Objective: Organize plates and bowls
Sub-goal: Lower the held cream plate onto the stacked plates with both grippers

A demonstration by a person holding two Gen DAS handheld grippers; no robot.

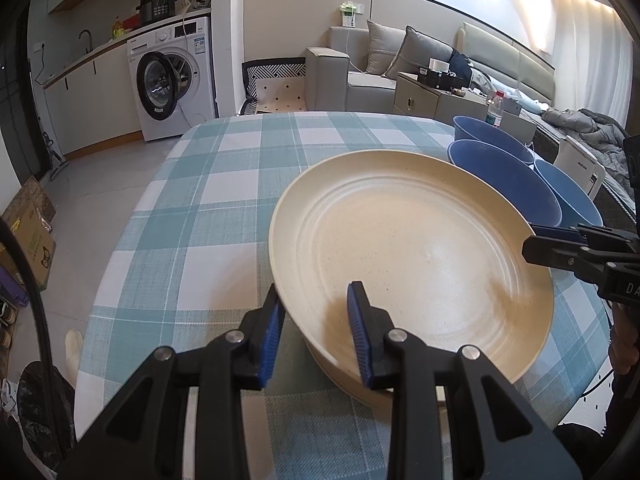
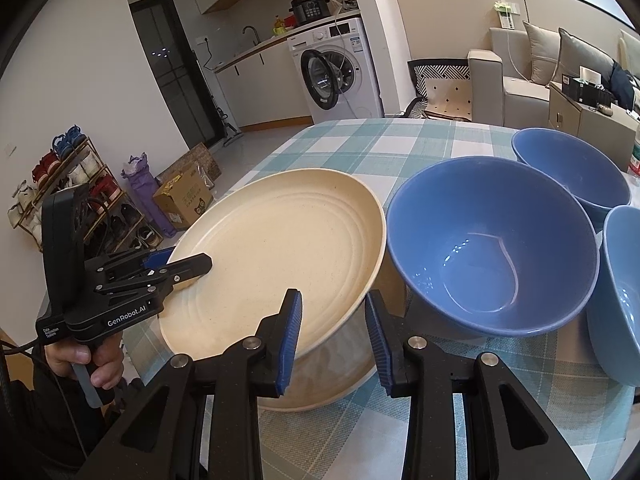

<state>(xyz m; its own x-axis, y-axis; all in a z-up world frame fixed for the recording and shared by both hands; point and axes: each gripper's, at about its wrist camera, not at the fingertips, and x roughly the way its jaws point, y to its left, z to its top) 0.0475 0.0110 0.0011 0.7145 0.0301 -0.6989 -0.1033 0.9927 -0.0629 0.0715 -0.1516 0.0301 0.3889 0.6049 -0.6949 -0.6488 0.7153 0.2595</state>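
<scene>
A cream plate (image 1: 412, 248) fills the centre of the left wrist view, lying on a second cream plate (image 1: 352, 380) whose edge shows beneath it at lower centre. Both rest on a surface (image 1: 208, 184) covered in a teal and white check cloth.

The left gripper (image 1: 316, 328), at the bottom of that view, is clamped on the top plate's near rim, one blue pad under the edge and one on the inner face. The right gripper (image 2: 334, 332), at the bottom of the right wrist view, is clamped on the rim at the plate's other side (in the left view it enters from the right edge).

Three blue bowls stand just beside the plates: one (image 2: 496, 248) at centre right of the right view, one (image 2: 572, 168) behind it at upper right, one (image 2: 620, 292) at the right edge.

The step appears to be moving or settling the top plate with both grippers. Doing it well likely means keeping the two hands level and moving together, so the rim does not slip from the pads, and staying clear of the nearest bowl.
</scene>
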